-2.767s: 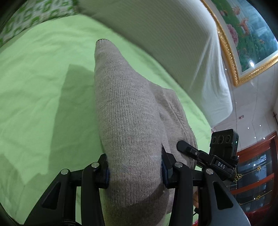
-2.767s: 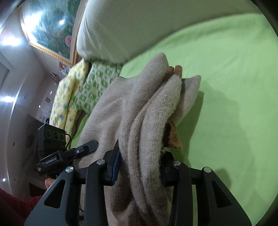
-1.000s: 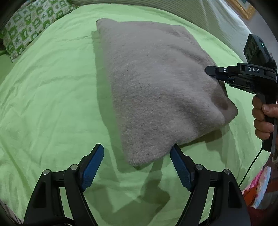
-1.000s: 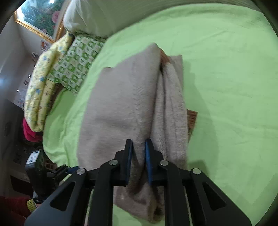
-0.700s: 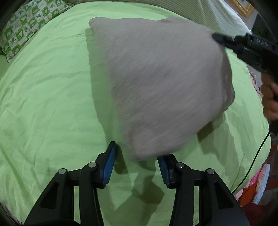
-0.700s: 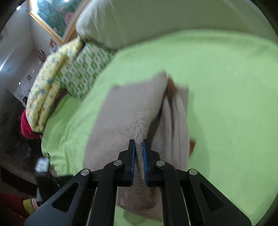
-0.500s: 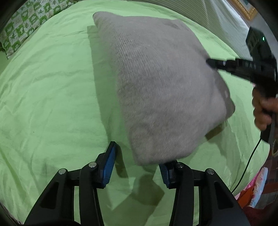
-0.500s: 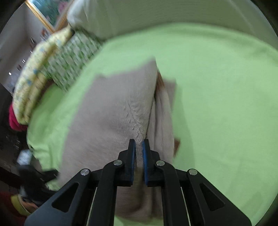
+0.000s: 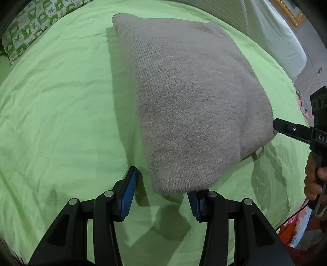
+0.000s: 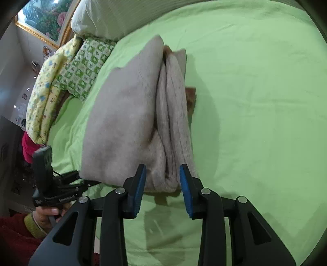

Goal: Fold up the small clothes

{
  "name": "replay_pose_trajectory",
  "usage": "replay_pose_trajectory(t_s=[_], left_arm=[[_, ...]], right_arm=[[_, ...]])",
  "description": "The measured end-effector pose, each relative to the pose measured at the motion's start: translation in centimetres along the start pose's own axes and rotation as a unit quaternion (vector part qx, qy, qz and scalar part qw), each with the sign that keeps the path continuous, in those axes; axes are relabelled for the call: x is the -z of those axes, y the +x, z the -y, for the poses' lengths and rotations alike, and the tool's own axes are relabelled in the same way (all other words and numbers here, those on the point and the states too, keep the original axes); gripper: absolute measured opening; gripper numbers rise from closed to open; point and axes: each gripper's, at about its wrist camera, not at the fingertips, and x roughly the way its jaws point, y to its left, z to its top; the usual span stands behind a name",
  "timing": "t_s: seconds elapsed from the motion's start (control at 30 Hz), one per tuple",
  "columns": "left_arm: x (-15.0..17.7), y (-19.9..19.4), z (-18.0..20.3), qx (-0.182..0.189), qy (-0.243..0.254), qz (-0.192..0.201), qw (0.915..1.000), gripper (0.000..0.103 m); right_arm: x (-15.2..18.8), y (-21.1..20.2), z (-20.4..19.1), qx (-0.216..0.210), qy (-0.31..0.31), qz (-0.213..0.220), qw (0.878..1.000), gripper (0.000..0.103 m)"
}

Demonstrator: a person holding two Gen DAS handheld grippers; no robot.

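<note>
A grey-beige knitted garment (image 9: 190, 98) lies folded in a thick stack on the green bed sheet (image 9: 57, 106). In the right wrist view the garment (image 10: 130, 122) shows its stacked fold edges, with a bit of brown lining at its right side. My left gripper (image 9: 161, 196) is open, its blue pads either side of the stack's near corner, not pinching it. My right gripper (image 10: 162, 184) is open, its pads flanking the near end of the fold edges. The right gripper also shows in the left wrist view (image 9: 294, 131), at the stack's right edge.
A white ribbed bolster (image 10: 114, 18) lies along the head of the bed. A green patterned pillow (image 10: 85, 67) and a yellow quilt (image 10: 45, 96) lie at the bed's left side. A framed flower picture (image 10: 49, 18) hangs on the wall behind.
My right gripper, shut on the garment's fold half a second ago, has opened and let go. The left gripper stayed open at the near corner. The stack now rests flat on the sheet.
</note>
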Motion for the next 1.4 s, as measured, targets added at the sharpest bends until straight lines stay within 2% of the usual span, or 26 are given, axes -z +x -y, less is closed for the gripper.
replay_pose_trajectory(t_s=[0.03,0.07,0.1,0.17,0.27,0.33,0.47,0.57,0.7,0.77,0.8,0.9,1.0,1.07,1.17,1.2,1.23,1.3,1.4], left_arm=[[-0.1,0.0,0.1,-0.002,0.001,-0.001,1.0000,0.046],[-0.2,0.0,0.4,-0.004,0.003,-0.002,1.0000,0.047],[-0.3,0.1,0.3,-0.005,0.004,-0.003,1.0000,0.047],[-0.5,0.3,0.5,-0.006,0.006,-0.005,0.9999,0.047],[-0.7,0.4,0.4,-0.006,0.004,-0.010,0.9999,0.047],[-0.6,0.5,0.5,-0.005,-0.002,-0.010,0.9999,0.047],[-0.9,0.8,0.5,-0.002,-0.007,-0.011,0.9999,0.048],[-0.8,0.9,0.2,0.001,-0.006,-0.013,0.9999,0.048],[-0.8,0.4,-0.4,0.014,-0.015,-0.021,0.9996,0.048],[-0.6,-0.1,-0.5,0.020,-0.019,-0.028,0.9992,0.048],[-0.5,-0.4,-0.6,0.024,-0.021,-0.031,0.9990,0.048],[-0.2,-2.2,-0.5,0.041,-0.028,-0.025,0.9984,0.048],[-0.4,-4.6,0.1,0.052,-0.030,0.007,0.9982,0.054],[-2.0,-5.6,0.4,0.052,-0.034,0.030,0.9976,0.054],[-5.6,-5.7,0.4,0.074,-0.059,0.065,0.9934,0.057],[-7.0,-5.4,0.4,0.077,-0.068,0.077,0.9917,0.057],[-8.5,-5.1,0.5,0.078,-0.071,0.091,0.9903,0.057],[-11.4,-4.6,0.6,0.068,-0.078,0.109,0.9886,0.056],[-14.5,-3.0,-0.1,0.103,-0.108,0.121,0.9814,0.055]], right_arm=[[0.0,0.2,-0.4,0.004,-0.009,-0.001,1.000,0.033],[0.0,0.7,-1.2,0.019,-0.030,-0.007,0.999,0.027],[0.0,1.0,-1.7,0.030,-0.043,-0.015,0.998,0.006],[-0.3,0.3,-2.6,0.046,-0.070,-0.005,0.996,0.005],[-1.3,-4.8,-4.0,0.032,-0.084,0.071,0.993,0.005],[-1.3,-6.4,-3.8,0.051,-0.093,0.089,0.990,0.005],[0.1,-3.3,-0.1,0.093,-0.070,0.038,0.992,0.005],[1.3,-0.3,1.5,0.078,-0.036,0.002,0.996,0.005],[1.1,-0.2,1.5,0.080,-0.016,-0.010,0.997,0.008],[0.5,-1.1,0.9,0.095,-0.022,-0.011,0.995,0.015],[0.3,-1.7,0.5,0.104,-0.029,-0.004,0.994,0.021],[-1.2,-4.3,-0.7,0.109,-0.038,0.038,0.993,0.029],[-3.4,-5.2,-2.4,0.072,-0.042,0.075,0.994,0.029],[-5.1,-3.8,-4.3,0.056,-0.054,0.081,0.994,0.029],[-7.4,-0.6,-6.2,0.028,-0.065,0.080,0.994,0.029],[-7.9,0.4,-6.7,0.027,-0.069,0.078,0.994,0.034],[-8.4,1.3,-6.9,0.026,-0.068,0.077,0.994,0.039],[-9.6,3.1,-7.0,0.007,-0.058,0.074,0.996,0.040],[-10.4,4.3,-6.4,0.005,-0.051,0.049,0.997,0.040]])
